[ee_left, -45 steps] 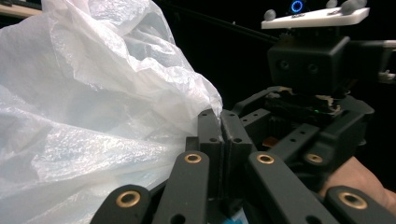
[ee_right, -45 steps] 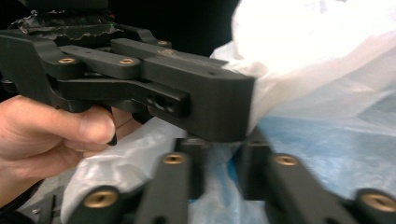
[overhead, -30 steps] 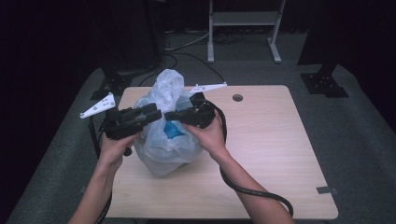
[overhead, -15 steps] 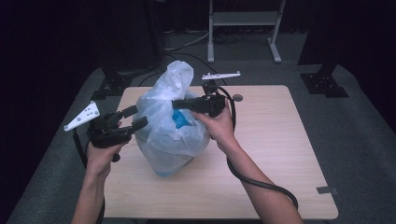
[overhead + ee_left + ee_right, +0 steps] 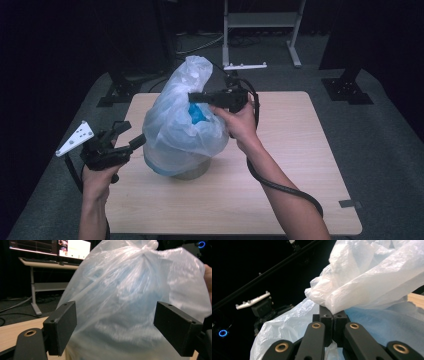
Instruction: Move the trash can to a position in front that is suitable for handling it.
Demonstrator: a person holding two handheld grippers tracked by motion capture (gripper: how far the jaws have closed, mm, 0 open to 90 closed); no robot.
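A translucent pale-blue plastic bag (image 5: 175, 125) stands tall on the wooden table (image 5: 300, 150), draped over a round grey container (image 5: 187, 173), with something blue inside. My right gripper (image 5: 192, 97) is shut on a bunch of the bag's upper film (image 5: 374, 277), its jaws pressed together on the plastic (image 5: 333, 311). My left gripper (image 5: 132, 134) hovers at the bag's left side, apart from it. Its jaws have just been opening and stand wide (image 5: 115, 327) with the bag (image 5: 130, 302) ahead of them, not touched.
A white metal frame (image 5: 260, 20) stands on the floor behind the table, and black stands sit at the back left (image 5: 117, 92) and right (image 5: 345, 85). A desk with screens (image 5: 50, 247) shows in the left gripper view. The right gripper's cable (image 5: 280, 185) trails over the table.
My left gripper has drawn away from the bag to the left and downward, its jaws spreading. The right gripper has risen and moved back with the bag's top, stretching the bag taller.
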